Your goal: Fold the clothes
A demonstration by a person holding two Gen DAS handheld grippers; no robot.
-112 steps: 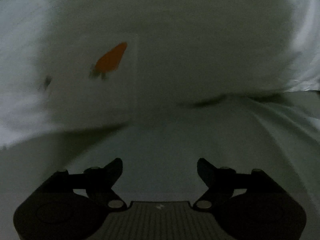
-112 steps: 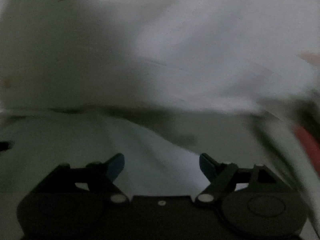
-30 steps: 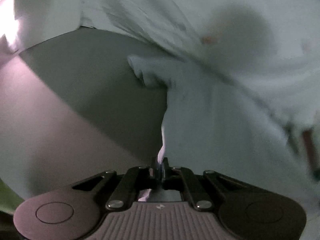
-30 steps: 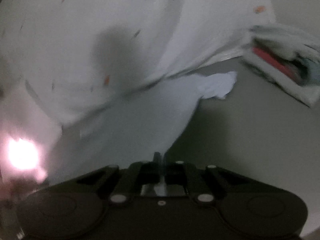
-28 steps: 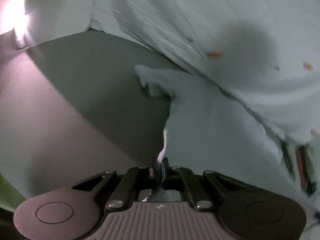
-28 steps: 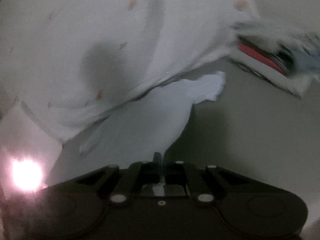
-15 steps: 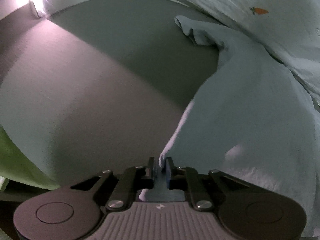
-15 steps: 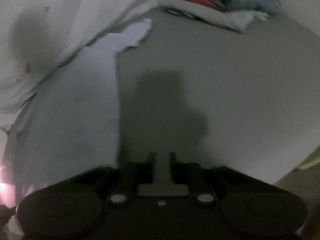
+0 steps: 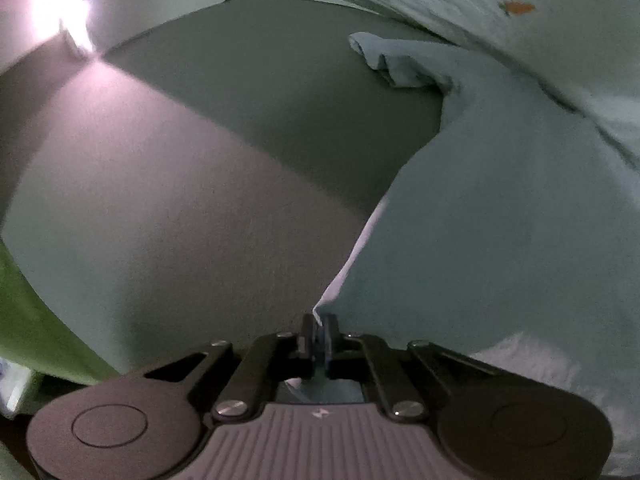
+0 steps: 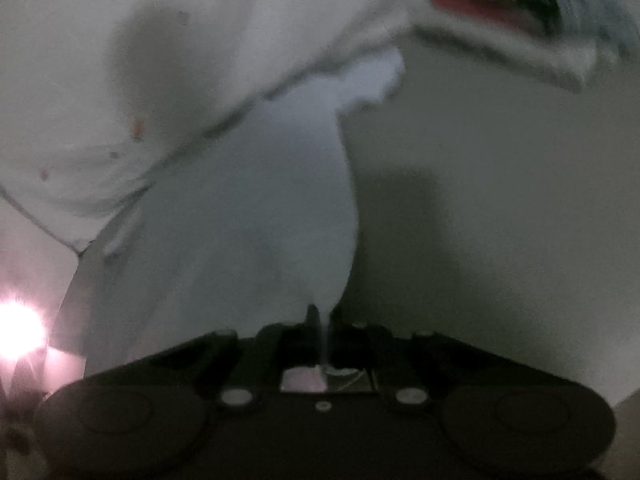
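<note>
Both grippers, left gripper [image 9: 319, 330] and right gripper [image 10: 322, 320], pinch the pale shirt's [image 9: 500, 220] near corners, probably laying it flat; next, smoothing it on the desk [image 9: 180, 208].

Right wrist view dim and smeared throughout — folded pile [image 10: 520, 20] at upper right reduced to a red streak and grey blur, cut off by the frame edge. Small marks on the pale garment [image 10: 200, 60] too blurred to identify. Glare [image 10: 20, 328] at lower left washing out whatever lies there. Left wrist view: garment's right side cropped — green patch [image 9: 36, 320] at left edge unidentifiable.
</note>
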